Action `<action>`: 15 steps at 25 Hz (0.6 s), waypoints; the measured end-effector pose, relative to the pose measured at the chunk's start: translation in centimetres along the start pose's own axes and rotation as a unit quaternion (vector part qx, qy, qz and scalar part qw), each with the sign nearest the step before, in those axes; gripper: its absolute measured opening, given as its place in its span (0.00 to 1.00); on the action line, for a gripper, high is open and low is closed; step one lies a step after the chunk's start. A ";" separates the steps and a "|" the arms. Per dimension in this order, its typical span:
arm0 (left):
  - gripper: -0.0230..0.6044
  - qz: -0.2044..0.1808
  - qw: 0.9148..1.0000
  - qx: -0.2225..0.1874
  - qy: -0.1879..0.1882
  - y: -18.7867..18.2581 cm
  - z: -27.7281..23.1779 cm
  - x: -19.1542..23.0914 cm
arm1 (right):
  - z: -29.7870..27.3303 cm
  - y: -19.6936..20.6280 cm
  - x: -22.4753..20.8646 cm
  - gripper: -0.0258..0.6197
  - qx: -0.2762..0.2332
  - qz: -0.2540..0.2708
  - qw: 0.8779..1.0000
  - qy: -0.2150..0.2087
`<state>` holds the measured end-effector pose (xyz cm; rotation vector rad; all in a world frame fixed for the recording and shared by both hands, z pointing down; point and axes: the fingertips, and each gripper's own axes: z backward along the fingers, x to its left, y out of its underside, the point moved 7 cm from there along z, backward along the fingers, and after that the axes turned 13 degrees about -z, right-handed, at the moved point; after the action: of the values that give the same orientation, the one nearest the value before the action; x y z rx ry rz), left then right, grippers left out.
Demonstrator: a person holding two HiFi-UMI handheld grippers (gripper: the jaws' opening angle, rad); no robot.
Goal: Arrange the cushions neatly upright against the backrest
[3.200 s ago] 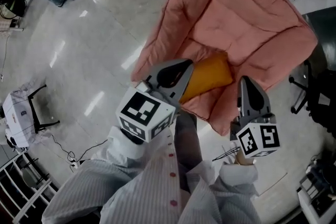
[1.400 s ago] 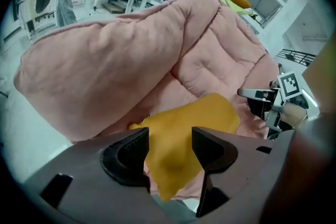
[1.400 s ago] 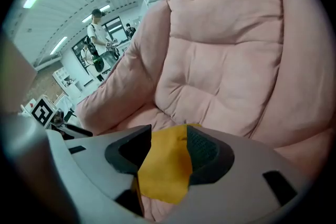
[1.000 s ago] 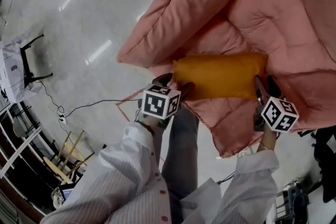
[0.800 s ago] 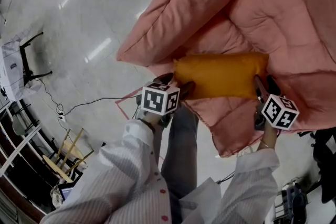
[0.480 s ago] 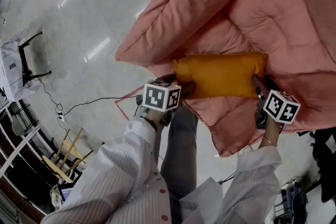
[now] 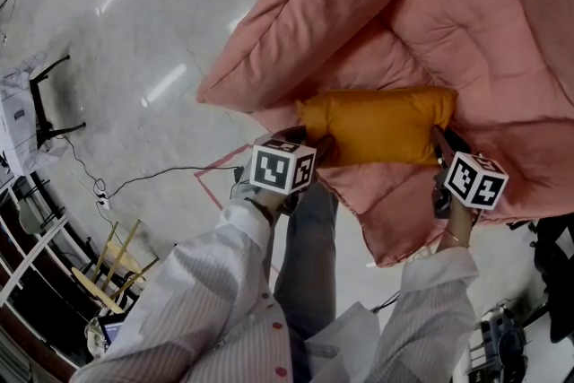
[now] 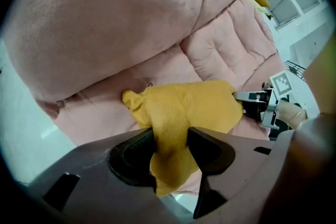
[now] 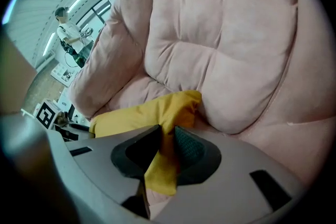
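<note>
A yellow-orange cushion (image 7: pixel 377 126) lies flat across the seat of a pink padded chair (image 7: pixel 466 22), below its backrest. My left gripper (image 7: pixel 309 148) is at the cushion's left end. In the left gripper view its jaws are closing and its gripper (image 8: pixel 170 149) pinches a fold of the cushion (image 8: pixel 189 107). My right gripper (image 7: pixel 441 143) is at the right end. Its jaws are closing too, and in the right gripper view the gripper (image 9: pixel 167 149) presses on a corner of the cushion (image 9: pixel 142 113). Each gripper view shows the other gripper at the cushion's far end.
The chair's left arm pad (image 7: pixel 296 22) bulges beside the cushion. On the glossy floor lie a cable (image 7: pixel 134 184) and red tape (image 7: pixel 215 179). A black stand (image 7: pixel 49 103) is at the left. A person (image 9: pixel 65 21) stands far off.
Both pairs of jaws have closed onto the cushion's ends, and the fabric now bunches there. The grippers have hardly shifted over the last second.
</note>
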<state>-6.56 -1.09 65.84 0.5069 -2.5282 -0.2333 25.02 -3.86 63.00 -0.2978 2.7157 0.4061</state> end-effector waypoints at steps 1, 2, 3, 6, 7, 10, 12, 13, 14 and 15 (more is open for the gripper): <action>0.37 -0.001 1.000 -0.002 -0.001 0.0 0.1 0.0 | 0.0 0.0 0.1 0.18 -0.004 0.003 1.000 0.003; 0.36 -0.002 1.000 -0.003 -0.001 -0.1 0.2 0.0 | 0.1 0.0 0.3 0.18 -0.009 0.006 1.000 0.006; 0.36 -0.004 1.000 -0.003 -0.001 -0.1 0.3 0.1 | 0.2 0.1 0.5 0.18 -0.014 0.008 1.000 0.008; 0.35 -0.011 1.000 -0.003 0.001 -0.1 0.7 0.0 | 0.8 0.4 0.8 0.18 -0.024 0.008 1.000 0.013; 0.35 -0.014 1.000 -0.003 0.002 -0.2 0.9 -0.2 | 1.1 0.5 0.8 0.18 -0.027 0.007 1.000 0.013; 0.35 -0.027 1.000 -0.006 0.001 -0.5 1.7 -0.5 | 2.0 0.7 1.0 0.18 -0.038 0.006 0.999 0.016; 0.35 -0.043 0.999 -0.008 -0.001 -1.1 2.4 -0.6 | 2.7 1.0 1.4 0.18 -0.048 0.000 0.999 0.019; 0.35 -0.053 0.999 -0.010 -0.004 -1.4 2.8 -0.6 | 3.1 1.2 1.6 0.18 -0.055 -0.005 0.998 0.020; 0.35 -0.064 0.998 -0.011 -0.006 -1.8 3.3 -0.5 | 3.4 1.3 1.9 0.18 -0.062 -0.010 0.998 0.020; 0.35 -0.075 0.997 -0.013 -0.009 -2.3 3.7 -0.4 | 3.7 1.4 2.1 0.18 -0.069 -0.016 0.997 0.020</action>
<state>-7.54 -2.80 61.99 0.6893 -2.5022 -0.3272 23.97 -1.68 59.18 -0.3898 2.7241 0.5855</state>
